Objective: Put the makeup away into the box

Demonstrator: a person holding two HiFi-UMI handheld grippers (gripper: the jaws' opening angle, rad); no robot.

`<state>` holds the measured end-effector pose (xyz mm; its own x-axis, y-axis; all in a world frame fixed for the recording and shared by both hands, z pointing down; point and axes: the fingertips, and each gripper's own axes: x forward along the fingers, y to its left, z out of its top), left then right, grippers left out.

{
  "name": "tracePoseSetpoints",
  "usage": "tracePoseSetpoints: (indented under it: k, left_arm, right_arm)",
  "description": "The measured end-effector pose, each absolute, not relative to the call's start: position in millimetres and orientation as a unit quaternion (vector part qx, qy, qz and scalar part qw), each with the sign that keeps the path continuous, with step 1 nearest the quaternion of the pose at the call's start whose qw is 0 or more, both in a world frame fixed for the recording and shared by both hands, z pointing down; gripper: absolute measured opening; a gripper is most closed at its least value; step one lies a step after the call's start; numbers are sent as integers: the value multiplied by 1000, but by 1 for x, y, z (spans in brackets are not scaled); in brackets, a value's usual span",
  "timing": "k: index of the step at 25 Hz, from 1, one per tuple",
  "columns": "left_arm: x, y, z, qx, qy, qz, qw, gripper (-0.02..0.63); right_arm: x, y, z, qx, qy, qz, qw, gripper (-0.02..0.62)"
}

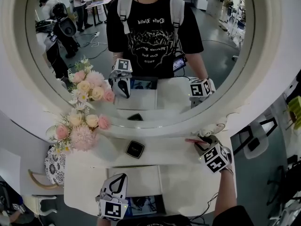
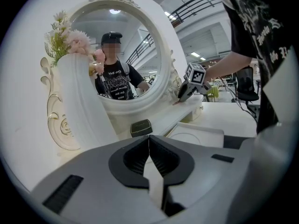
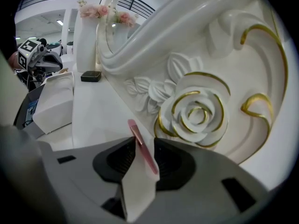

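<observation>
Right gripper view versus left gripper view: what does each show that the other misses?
Only the right gripper view: a pink stick between the right gripper's jaws, beside a gold-edged carved rose. Only the left gripper view: the left gripper's jaws up close, shut and empty, and the whole round mirror. Both: the black compact, white box and flowers.

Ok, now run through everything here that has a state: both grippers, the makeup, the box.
Left gripper: jaws together, empty.
Right gripper: shut on the pink stick.
Pink stick: clamped between the jaws, tip pointing out.
Black compact: closed, flat on the table.
White box: lid looks shut.
Vase: upright, holding flowers.
</observation>
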<state>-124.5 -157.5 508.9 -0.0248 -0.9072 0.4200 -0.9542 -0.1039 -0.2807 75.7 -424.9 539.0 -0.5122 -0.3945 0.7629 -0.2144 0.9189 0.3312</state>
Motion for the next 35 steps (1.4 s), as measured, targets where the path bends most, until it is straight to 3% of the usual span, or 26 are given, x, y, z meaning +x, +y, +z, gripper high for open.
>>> tracePoseSetpoints:
  k: [2, 4, 21, 35]
  left_arm:
    - [-125, -157, 510, 696, -666, 264, 44, 15]
    - [-125, -157, 509, 696, -666, 264, 44, 15]
    - [-128, -160, 510, 694, -669, 262, 48, 15]
    - [-127, -156, 505, 693, -675, 250, 43, 15]
  right_arm:
    - [75, -421, 542, 166, -862, -91, 471, 120]
    - [74, -416, 545, 154, -860, -91, 479, 52]
    - [74, -416, 546, 148, -857, -71, 488, 49]
    - [67, -402, 532, 178, -865, -100, 458, 48]
